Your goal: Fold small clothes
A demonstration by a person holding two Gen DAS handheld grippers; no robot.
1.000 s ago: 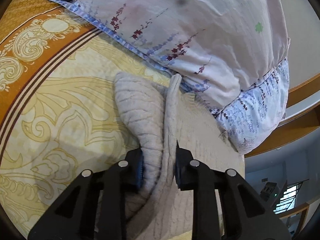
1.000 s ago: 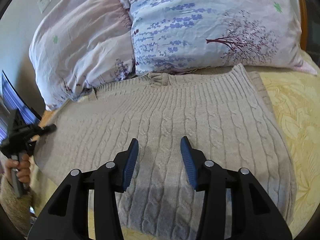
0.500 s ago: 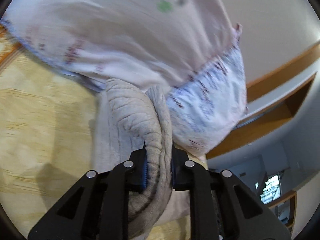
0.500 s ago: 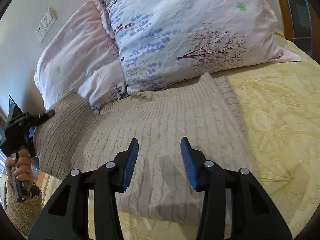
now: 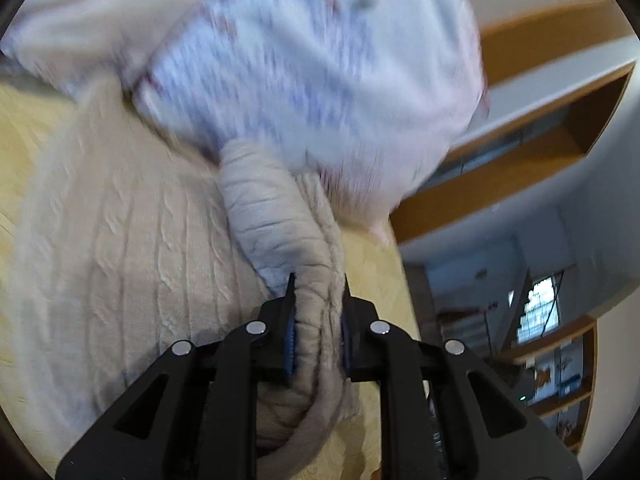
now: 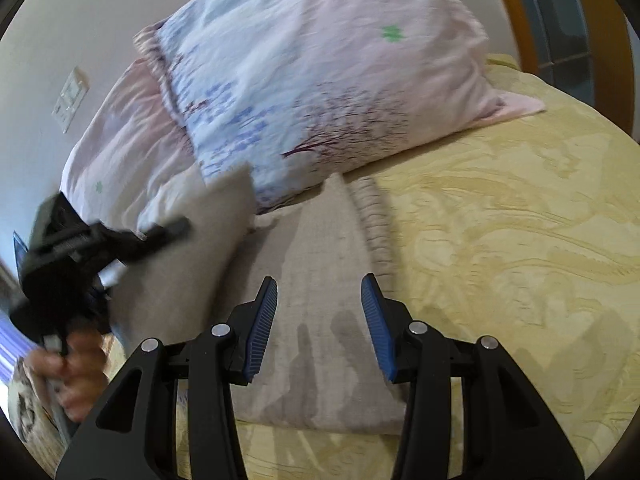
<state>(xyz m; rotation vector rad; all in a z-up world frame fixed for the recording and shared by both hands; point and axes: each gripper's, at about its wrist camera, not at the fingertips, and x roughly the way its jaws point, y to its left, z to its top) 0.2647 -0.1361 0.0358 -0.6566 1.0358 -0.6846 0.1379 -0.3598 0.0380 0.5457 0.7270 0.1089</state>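
While the beige cable-knit sweater (image 6: pixel 320 312) lies on the yellow patterned bedspread (image 6: pixel 500 248) with its far edge just beside the floral pillows (image 6: pixel 320 80), the left gripper (image 5: pixel 318 320) is clenched on a bunched, rolled edge of the knit, the fabric squeezed between its blue-lined fingers (image 5: pixel 289 336) and raised off the bed. From the right wrist view that same gripper (image 6: pixel 168 232) shows blurred at the left side, a hand (image 6: pixel 68 368) on its handle, carrying a lifted flap of the sweater whose straight edge stands up against the pillows. The right gripper (image 6: pixel 319 320) hovers above the flat part of the sweater with its fingers spread wide and nothing between them; their shadows fall on the knit below. The sweater's right border, a ribbed strip, lies flat on the bedspread, and its near edge lies on the bedspread under the right gripper. To the right of the garment the bedspread stretches bare as far as the wooden headboard (image 6: pixel 516 12). From the left wrist view the nearer pillow (image 5: pixel 320 80) crowds close over the lifted roll, touching or nearly so, though blur prevents telling which, and wooden shelves (image 5: pixel 520 128) lie beyond the bed's corner.
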